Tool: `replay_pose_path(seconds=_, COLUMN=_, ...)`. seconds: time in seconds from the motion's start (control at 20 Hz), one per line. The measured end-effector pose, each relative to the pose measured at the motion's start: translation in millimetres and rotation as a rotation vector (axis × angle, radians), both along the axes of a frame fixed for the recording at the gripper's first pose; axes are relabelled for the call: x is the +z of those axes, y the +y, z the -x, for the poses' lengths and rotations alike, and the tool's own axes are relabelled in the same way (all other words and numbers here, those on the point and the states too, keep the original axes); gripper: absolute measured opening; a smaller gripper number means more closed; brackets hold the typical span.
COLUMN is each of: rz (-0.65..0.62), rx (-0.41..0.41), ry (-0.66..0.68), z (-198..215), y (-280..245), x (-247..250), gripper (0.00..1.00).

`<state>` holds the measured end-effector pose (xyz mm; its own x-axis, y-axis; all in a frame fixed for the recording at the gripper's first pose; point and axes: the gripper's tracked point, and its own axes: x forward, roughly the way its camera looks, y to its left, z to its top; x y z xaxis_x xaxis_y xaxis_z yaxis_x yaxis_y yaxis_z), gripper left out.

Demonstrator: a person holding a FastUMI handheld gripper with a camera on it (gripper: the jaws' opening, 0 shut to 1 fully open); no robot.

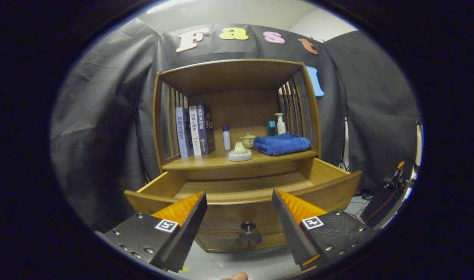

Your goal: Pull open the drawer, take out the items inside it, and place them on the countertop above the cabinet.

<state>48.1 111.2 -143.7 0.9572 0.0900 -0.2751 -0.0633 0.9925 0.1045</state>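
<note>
The gripper is held level, facing the cabinet squarely, fingers spread wide and holding nothing. The drawer stands pulled out; its front and knob lie between the fingers. On the countertop above, left to right: upright books, a small bottle, a pale item, a lidded cup, a folded blue towel.

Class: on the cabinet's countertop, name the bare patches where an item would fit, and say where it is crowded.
Gripper open. Bare wood runs along the countertop front edge, between books and white dish. Crowded: the right side, with blue towel, bottles and cup behind.
</note>
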Motion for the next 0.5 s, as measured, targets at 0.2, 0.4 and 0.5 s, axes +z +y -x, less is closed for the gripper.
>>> replay_pose_path(seconds=0.2, rz=-0.025, rx=0.015, ry=0.059, z=-6.1, y=7.2, x=-23.6, gripper=1.00)
replay_pose_path(seconds=0.4, rz=-0.047, rx=0.023, ry=0.085, z=-10.3, y=11.0, x=-39.3, gripper=0.99)
replay_pose_path(seconds=0.5, rz=-0.062, rx=0.026, ry=0.094, z=-11.7, y=13.3, x=-45.6, gripper=1.00)
